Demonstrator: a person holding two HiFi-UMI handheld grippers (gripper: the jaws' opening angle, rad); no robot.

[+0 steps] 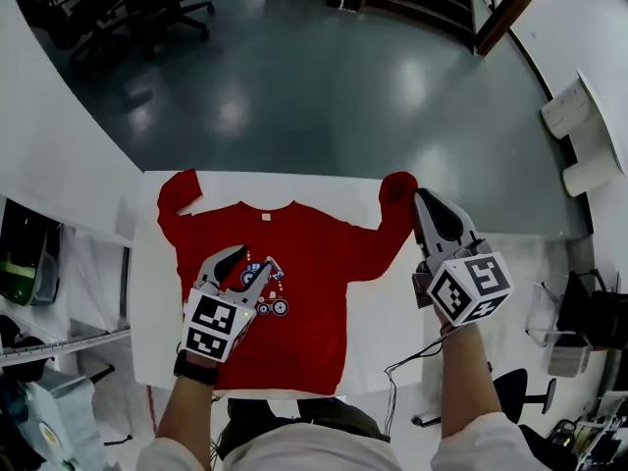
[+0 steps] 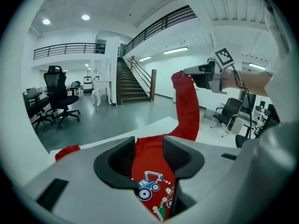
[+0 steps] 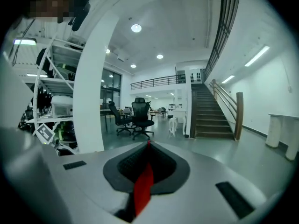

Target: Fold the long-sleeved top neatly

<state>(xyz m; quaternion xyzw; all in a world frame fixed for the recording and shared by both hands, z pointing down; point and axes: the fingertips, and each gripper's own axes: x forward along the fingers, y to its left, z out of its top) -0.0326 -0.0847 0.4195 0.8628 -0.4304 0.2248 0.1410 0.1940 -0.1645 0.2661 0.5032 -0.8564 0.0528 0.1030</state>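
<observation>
A: What did the right gripper view show?
B: Only my right gripper (image 3: 147, 158), clamped on the red sleeve (image 3: 143, 190).
A: And the head view?
B: The red top (image 1: 294, 312) lay spread on the table (image 1: 147, 332). My left gripper (image 1: 250, 260) hovered over its chest, jaws apart.

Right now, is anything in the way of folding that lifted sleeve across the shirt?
Only the left gripper, over the print on the red top. The right gripper holds the sleeve up; the rest of the chest lies bare.
</observation>
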